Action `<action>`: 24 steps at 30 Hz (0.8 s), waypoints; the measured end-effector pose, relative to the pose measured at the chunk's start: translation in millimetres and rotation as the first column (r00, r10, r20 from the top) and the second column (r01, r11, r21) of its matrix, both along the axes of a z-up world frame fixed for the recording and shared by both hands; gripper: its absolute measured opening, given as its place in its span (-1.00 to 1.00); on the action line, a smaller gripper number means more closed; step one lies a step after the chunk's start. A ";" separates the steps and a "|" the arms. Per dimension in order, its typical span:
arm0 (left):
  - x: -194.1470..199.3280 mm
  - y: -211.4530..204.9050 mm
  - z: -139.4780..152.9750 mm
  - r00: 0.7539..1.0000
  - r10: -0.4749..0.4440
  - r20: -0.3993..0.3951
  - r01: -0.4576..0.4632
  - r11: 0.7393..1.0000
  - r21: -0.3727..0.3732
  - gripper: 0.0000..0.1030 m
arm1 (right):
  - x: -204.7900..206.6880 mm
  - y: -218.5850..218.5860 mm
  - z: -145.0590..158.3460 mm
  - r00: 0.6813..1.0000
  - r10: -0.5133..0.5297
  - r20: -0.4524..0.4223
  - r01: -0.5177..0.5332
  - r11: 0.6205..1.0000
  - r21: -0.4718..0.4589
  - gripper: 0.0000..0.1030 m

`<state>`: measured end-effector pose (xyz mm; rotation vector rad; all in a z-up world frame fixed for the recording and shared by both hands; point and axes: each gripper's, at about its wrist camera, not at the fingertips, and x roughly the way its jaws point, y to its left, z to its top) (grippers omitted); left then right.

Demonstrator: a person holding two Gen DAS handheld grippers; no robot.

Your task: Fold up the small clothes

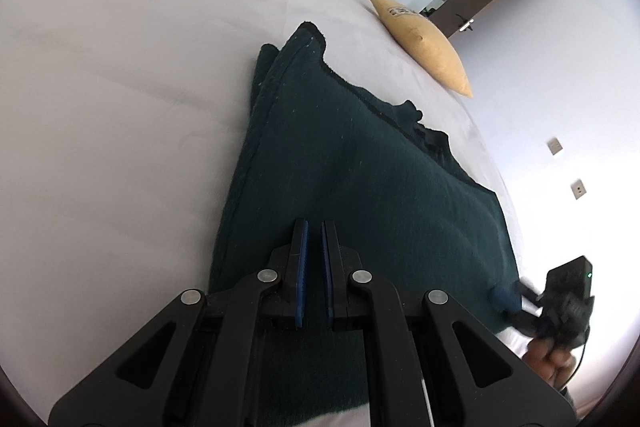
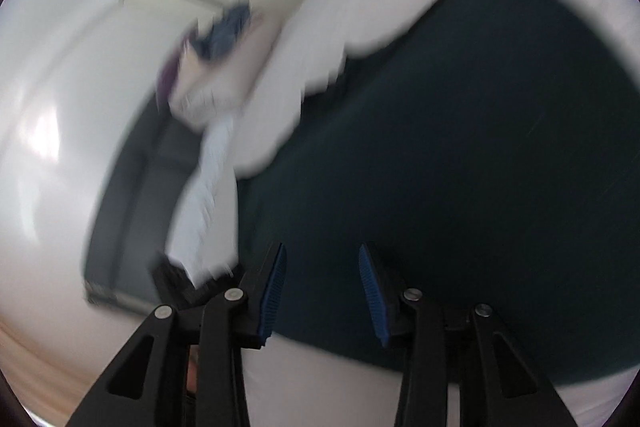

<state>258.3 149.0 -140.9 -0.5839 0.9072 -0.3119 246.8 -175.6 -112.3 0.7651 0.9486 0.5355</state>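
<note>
Dark green cloth lies spread on the white bed, one side folded over so that doubled edges show at its far corner. In the left wrist view the left gripper hangs over the near part of the cloth, its blue pads drawn almost together with only a thin slit between them and nothing caught there. The right gripper, seen blurred in its own view, stands part open above the cloth's near edge, its blue pads well apart and clear of the fabric; in the left wrist view it appears at the cloth's lower right corner, held by a hand. A yellow pillow rests at the bed's far edge, apart from the cloth.
</note>
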 end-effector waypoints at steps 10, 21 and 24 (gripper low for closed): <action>-34.7 31.6 1.0 1.000 0.009 -0.021 -0.010 0.998 -0.059 -0.87 | -22.7 -78.1 -9.9 0.968 -0.249 -0.029 0.249 0.968 0.019 -0.29; -58.9 76.0 29.9 0.986 0.158 -0.046 -0.162 0.980 -0.113 0.74 | -66.1 -97.7 27.6 0.946 -0.325 0.014 0.322 0.943 0.083 0.15; -49.2 78.0 22.8 0.986 0.121 -0.111 -0.137 0.978 -0.160 0.74 | -54.4 -71.4 35.2 0.967 -0.252 0.029 0.248 0.964 0.095 0.17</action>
